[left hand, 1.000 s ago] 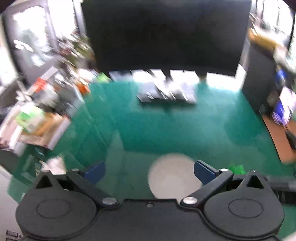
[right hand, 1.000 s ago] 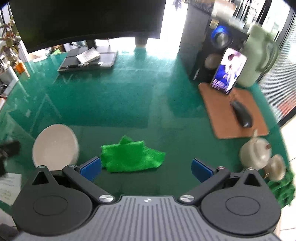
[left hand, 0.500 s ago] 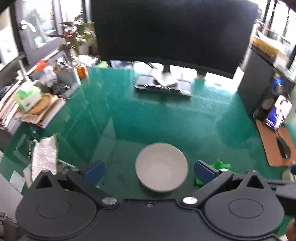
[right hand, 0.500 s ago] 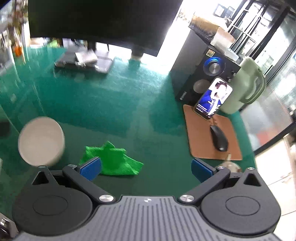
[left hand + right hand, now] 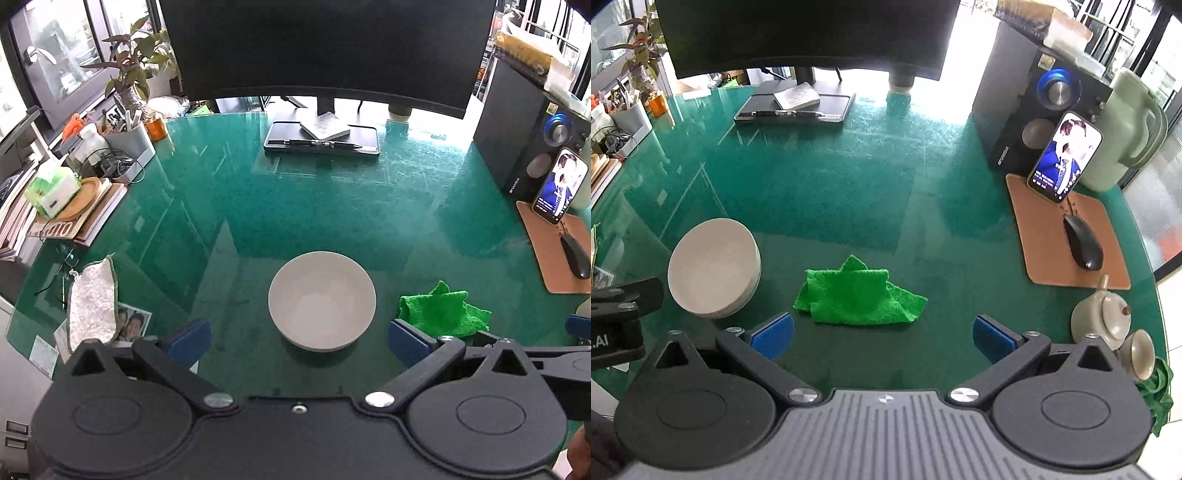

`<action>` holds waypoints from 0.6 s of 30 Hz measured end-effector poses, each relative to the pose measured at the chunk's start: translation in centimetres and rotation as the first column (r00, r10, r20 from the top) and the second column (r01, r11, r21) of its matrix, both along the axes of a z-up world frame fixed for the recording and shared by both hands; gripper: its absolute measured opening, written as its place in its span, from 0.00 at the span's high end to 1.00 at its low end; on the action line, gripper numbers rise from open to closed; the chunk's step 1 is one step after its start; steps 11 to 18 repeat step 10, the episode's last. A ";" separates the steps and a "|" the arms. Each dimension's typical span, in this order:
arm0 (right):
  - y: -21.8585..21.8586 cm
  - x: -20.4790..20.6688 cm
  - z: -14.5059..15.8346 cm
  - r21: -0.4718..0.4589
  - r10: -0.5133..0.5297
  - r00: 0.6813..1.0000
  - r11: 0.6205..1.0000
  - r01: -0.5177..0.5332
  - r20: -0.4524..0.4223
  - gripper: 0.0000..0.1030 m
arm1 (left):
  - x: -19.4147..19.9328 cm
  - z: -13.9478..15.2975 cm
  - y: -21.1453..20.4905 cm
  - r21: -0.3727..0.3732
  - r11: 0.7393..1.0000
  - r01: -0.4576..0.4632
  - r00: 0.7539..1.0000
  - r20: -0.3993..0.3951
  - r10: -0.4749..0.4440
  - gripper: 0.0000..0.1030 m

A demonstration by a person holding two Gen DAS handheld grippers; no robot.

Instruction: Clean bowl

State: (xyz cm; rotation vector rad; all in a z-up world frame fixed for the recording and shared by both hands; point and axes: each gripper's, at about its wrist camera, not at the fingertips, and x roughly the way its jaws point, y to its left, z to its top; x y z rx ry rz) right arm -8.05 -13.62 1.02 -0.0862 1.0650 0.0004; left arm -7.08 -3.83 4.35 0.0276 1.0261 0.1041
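Nothing started: white bowl (image 5: 321,301) sits near the surface's front edge, green cloth (image 5: 858,293) just beside it, both untouched. Left gripper (image 5: 299,338) and right gripper (image 5: 882,334) fingers wide apart, empty; grabbing cloth and wiping remain.

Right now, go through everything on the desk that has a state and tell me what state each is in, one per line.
bowl: upright, looks empty, on the green desk
green cloth: crumpled, lying beside the bowl, not held
left hand-held gripper: open, holding nothing
right hand-held gripper: open, holding nothing
phone: screen on, propped against the speaker
monitor: screen dark
teapot: lid on
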 end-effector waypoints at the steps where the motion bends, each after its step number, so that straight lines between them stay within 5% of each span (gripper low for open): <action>1: 0.1 0.0 0.0 0.000 0.001 1.000 1.000 -0.001 0.000 0.01 | 0.0 0.0 0.0 0.001 1.000 -0.001 1.000 -0.002 0.001 0.01; 18: -0.1 0.4 -0.4 -0.005 -0.003 1.000 1.000 0.003 -0.021 0.00 | 0.6 0.0 0.1 0.016 1.000 -0.024 1.000 0.006 0.024 0.00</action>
